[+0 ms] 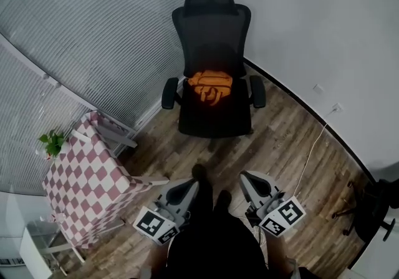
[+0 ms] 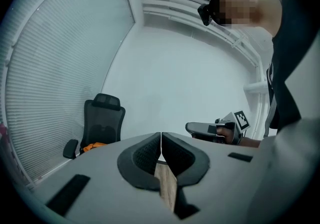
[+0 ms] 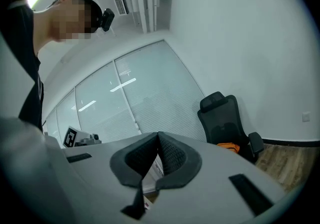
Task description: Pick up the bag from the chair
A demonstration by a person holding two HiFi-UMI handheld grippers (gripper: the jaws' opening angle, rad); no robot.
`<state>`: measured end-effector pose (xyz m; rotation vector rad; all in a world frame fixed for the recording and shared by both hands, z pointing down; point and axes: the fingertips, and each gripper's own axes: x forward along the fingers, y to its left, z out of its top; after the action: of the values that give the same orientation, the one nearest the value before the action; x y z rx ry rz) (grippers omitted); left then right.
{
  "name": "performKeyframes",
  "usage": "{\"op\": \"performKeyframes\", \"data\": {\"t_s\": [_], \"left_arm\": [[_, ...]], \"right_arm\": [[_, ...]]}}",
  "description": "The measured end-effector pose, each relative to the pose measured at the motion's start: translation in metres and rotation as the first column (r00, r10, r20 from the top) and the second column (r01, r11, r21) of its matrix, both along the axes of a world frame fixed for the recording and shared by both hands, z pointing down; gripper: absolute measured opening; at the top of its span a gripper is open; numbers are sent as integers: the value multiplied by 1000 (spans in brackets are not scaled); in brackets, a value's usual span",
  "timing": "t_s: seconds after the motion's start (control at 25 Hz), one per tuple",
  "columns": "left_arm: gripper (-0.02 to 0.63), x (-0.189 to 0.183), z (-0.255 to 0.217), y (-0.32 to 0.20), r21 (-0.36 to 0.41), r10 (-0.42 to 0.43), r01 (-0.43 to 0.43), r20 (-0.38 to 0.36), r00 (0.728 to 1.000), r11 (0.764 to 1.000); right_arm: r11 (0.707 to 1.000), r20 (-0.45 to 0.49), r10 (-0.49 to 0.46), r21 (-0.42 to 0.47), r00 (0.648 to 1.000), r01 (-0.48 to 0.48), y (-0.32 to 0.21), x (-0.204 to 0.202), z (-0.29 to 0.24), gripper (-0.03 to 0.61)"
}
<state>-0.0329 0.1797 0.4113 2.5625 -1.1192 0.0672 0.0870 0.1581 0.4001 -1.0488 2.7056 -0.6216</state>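
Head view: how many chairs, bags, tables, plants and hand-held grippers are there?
Chair: 1
Bag: 1
Table: 1
Plant: 1
Grippers: 2, left gripper and right gripper
Total: 6

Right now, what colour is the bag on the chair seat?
The bag is orange; it shows best in the head view.

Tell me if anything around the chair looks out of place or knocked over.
Nothing stands out: the orange bag lies crumpled on the seat of the upright chair, and the checkered table stands upright near the blinds.
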Motion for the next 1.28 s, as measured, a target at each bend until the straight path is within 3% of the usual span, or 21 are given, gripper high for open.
{"op": "performKeyframes", "data": {"t_s": [0.32, 0.84, 1.28], "left_arm": [[34, -15, -3, -58, 21, 36, -36, -18, 999, 999], [34, -64, -18, -194, 78, 92, -87, -65, 994, 993], [34, -98, 8, -259, 20, 149, -148, -74, 986, 989]], "right_arm": [[998, -18, 55, 19, 998, -55, -49, -12, -9, 19], [993, -101, 111, 55, 989, -105, -177, -67, -24, 20], [982, -169, 188, 28, 967, -186, -228, -94, -9, 20]]}}
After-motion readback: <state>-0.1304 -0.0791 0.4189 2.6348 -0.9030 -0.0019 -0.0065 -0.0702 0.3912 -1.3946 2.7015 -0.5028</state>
